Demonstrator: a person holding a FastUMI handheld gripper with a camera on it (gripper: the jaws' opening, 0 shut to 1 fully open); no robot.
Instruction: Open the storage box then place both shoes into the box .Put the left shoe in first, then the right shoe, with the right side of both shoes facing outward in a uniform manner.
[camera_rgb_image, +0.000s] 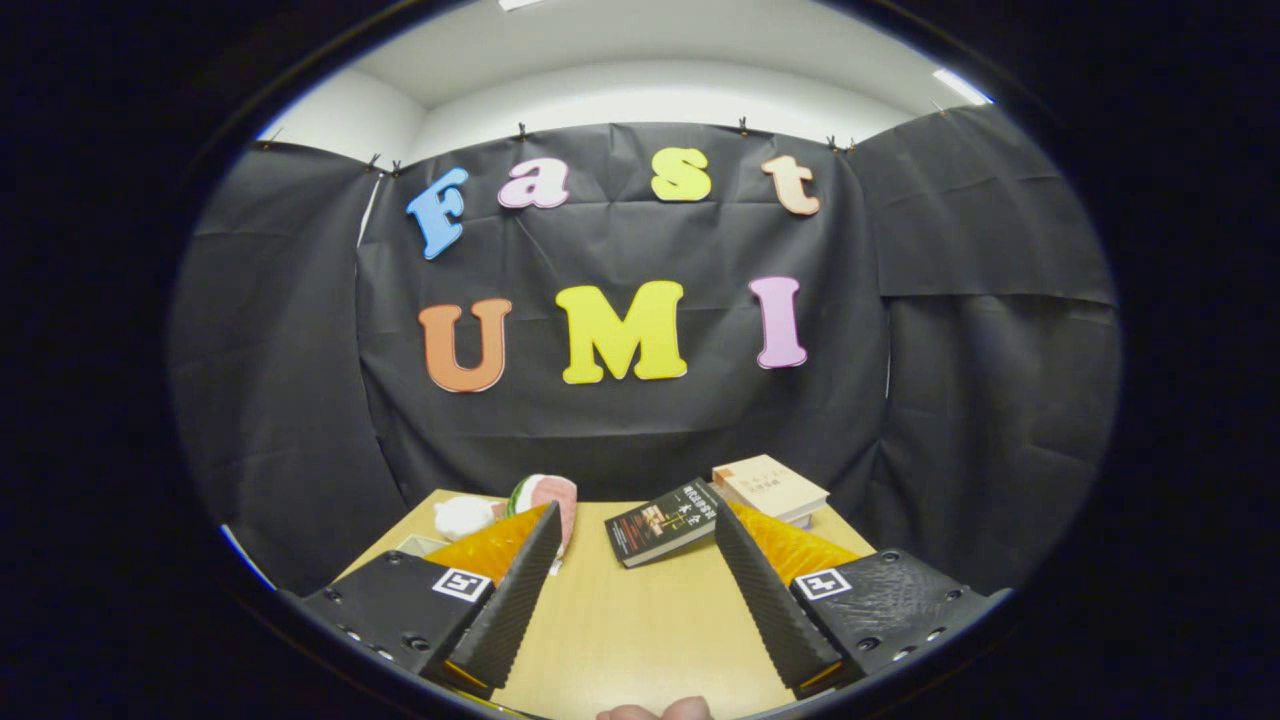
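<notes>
So the black cloth wall (640, 400) is taking up most of what's ahead, hanging from clips along the top, with a pale ceiling (650, 50) showing above it. Below that the light wooden table (640, 620) is stretching out from under the gripper (638, 535) toward the cloth. The gripper is sitting low over the table with its fingers (515, 590) spread wide, pointing forward, nothing but bare tabletop lying between them, so it's holding nothing at all. Beyond the right finger a pale book (772, 487) is lying flat near the far edge of the table, and just beside it, a bit closer and more toward the middle, a dark-covered book (662, 522) is lying at an angle. Beyond the left finger something rounded in pink, white and green (548, 495) is peeking over the fingertip, can't really tell what it is, and a small white lump (465, 516) is sitting just beside it. A fingertip or two of the person's hand (655, 712) is poking in right at the near side, between the fingers. As for the storage box and the shoes, I honestly can't tell where they are from here.
</notes>
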